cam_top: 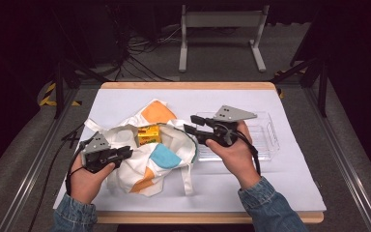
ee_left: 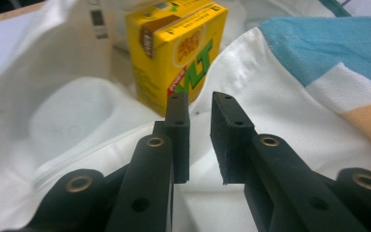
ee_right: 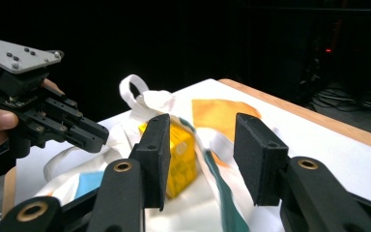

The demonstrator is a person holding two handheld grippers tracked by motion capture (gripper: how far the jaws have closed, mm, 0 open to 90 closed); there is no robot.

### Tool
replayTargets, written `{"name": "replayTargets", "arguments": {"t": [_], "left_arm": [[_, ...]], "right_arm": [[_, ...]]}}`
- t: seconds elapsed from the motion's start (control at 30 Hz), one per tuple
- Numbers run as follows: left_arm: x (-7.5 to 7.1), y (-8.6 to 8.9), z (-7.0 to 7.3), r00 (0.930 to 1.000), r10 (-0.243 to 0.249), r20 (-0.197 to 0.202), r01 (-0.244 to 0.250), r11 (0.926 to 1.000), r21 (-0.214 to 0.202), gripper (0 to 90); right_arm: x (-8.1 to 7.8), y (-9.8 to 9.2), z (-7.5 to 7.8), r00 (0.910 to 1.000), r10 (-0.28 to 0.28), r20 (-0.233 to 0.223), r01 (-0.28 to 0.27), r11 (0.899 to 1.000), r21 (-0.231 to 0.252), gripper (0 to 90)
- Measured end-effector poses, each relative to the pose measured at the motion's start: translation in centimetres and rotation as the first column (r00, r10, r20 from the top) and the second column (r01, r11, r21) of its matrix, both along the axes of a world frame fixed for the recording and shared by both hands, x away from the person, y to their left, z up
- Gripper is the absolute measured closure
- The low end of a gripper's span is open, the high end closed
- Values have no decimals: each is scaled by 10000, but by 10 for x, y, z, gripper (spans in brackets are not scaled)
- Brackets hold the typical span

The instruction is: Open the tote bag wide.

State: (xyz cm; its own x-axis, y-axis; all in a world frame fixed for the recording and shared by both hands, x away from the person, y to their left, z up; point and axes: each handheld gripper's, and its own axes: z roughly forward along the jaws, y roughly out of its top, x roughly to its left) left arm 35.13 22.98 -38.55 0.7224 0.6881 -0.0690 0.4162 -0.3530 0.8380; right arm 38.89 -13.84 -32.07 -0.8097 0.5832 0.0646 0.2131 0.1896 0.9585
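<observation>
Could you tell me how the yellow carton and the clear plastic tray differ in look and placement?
The yellow carton is opaque, printed and box-shaped; the clear plastic tray is see-through, flat and shallow. The carton sits inside the cloth bag, while the tray lies bare on the white table cover, behind the right gripper. The carton is far smaller than the tray. Neither is gripped.

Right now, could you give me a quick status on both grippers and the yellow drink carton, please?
Left gripper slightly open, empty. Right gripper open, empty. Yellow drink carton upright inside cloth tote bag, untouched. Bag fabric bunched around it.
</observation>
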Motion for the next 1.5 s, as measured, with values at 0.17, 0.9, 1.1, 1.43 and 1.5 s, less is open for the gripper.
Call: {"name": "replayTargets", "arguments": {"t": [0.17, 0.9, 1.1, 1.43, 1.5], "left_arm": [[-4, 15, 5, 9991, 387, 163, -385, 9991, -156, 785], [-2, 32, 7, 9971, 685, 345, -678, 9975, -222, 784], [-1, 30, 6, 9976, 627, 310, -621, 9979, -180, 784], [-3, 34, 7, 9967, 745, 320, -735, 9968, -305, 783], [-3, 34, 7, 9966, 730, 379, -718, 9969, -317, 781]], "right_arm": [[20, 26, -2, 9990, 432, -97, -436, 9981, -440, 579], [105, 89, -37, 9972, 372, -643, -565, 9413, -3327, 844], [131, 99, -52, 9939, -518, -978, 99, 9216, -3879, 844], [137, 109, -57, 9801, -1157, -1610, 335, 8971, -4405, 837], [136, 108, -56, 9812, -1115, -1576, 333, 9018, -4309, 831]]}}
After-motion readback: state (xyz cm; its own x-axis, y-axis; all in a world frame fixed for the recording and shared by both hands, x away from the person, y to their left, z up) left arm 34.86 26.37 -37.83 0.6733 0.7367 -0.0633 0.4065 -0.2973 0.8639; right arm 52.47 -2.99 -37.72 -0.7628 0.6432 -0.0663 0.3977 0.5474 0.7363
